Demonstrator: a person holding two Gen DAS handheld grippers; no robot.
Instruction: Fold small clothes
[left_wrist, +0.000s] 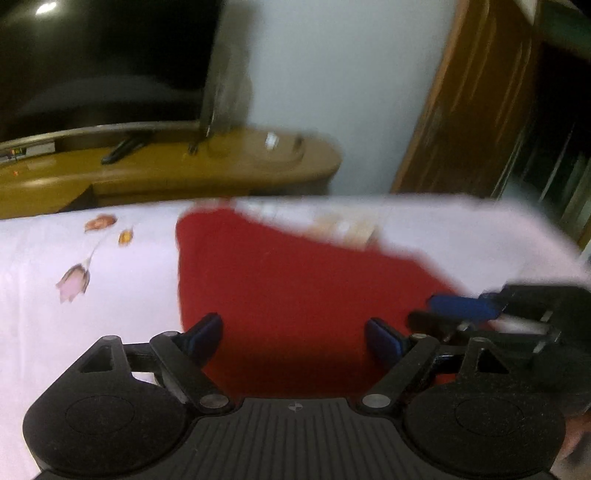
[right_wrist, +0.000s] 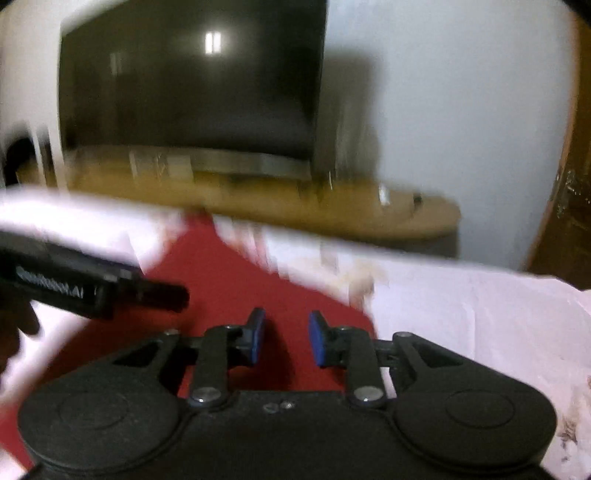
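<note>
- While both views are motion-blurred, a red cloth (left_wrist: 295, 280) lies spread on a white sheet w/ flower print (left_wrist: 74, 280); right wrist view shows the same red cloth (right_wrist: 236, 280) running fwd to a point on the sheet (right_wrist: 480, 314).
- Left gripper (left_wrist: 293, 338): jaws wide apart, nothing between them; blue-padded fingers (left_wrist: 207, 332) sit over the near part of the cloth. Can't tell if they touch the fabric.
- Right gripper (right_wrist: 287, 338): jaws apart, narrower gap than the left, nothing held; its blue pads (right_wrist: 256, 334) are over the cloth's near edge area. Contact w/ the fabric unclear too.
- In left wrist view the right gripper shows at the right edge (left_wrist: 461, 308), blue fingers pointing left, near the cloth's right side.
- In right wrist view the left gripper's black body comes in from the left (right_wrist: 110, 291), printed lettering on its side, too blurred to read; its tip is over the cloth's left part.
- Bkgd: dark TV screen (left_wrist: 103, 59) on a curved wooden stand (left_wrist: 184, 170), a dark remote-like item (left_wrist: 125, 149) on the stand, white wall (left_wrist: 332, 92), brown wooden door (left_wrist: 461, 103) at right.
- Faded print patch on the sheet just beyond the cloth (left_wrist: 347, 225); detail lost to blur.
</note>
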